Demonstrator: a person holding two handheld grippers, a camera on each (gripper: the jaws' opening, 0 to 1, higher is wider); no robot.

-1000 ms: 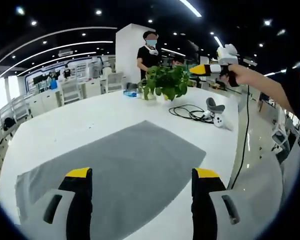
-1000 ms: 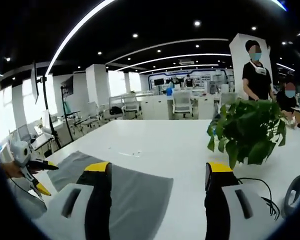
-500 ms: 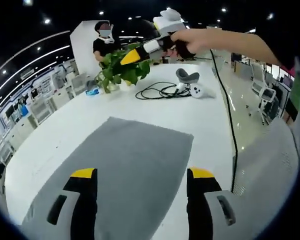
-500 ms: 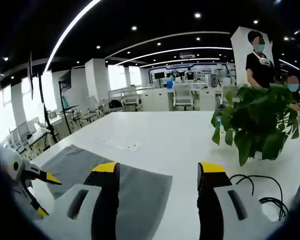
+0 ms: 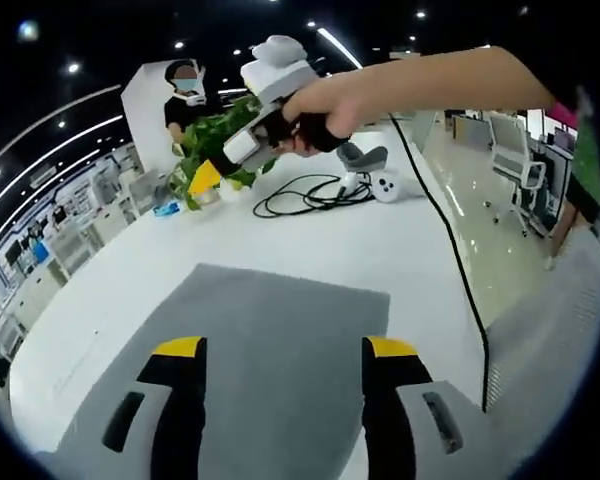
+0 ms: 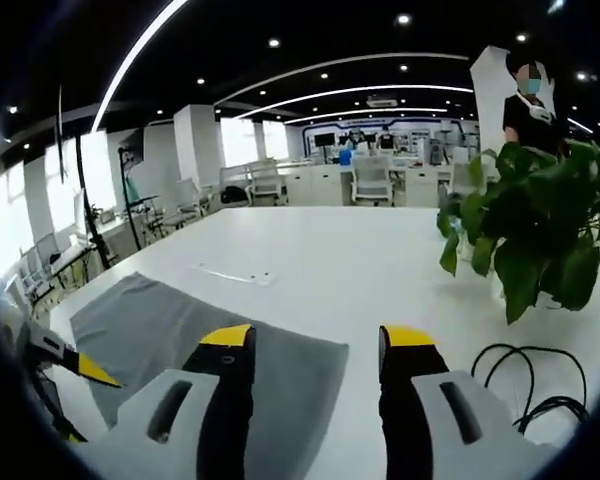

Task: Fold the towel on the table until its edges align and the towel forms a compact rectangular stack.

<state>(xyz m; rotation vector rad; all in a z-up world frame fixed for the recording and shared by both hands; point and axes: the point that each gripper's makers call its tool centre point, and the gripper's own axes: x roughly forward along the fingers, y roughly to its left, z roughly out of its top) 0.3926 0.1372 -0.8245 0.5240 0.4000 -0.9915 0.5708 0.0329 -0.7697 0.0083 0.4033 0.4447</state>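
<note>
White table point(image 5: 120, 270) in an open office carries the grey towel point(image 5: 270, 350), lying flat and unfolded. Left gripper point(image 5: 283, 350) hovers above it, jaws parted, holding nothing. Right gripper point(image 6: 313, 338) hangs over the towel's corner, jaws spread, empty. No writing is legible.

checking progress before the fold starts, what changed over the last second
The right tongs have swung in from the far right, dropping lower over the table by the plant. Both pairs narrowed a little but remain open, holding nothing. The grey towel is flat and unfolded as before; cable unmoved.
</note>
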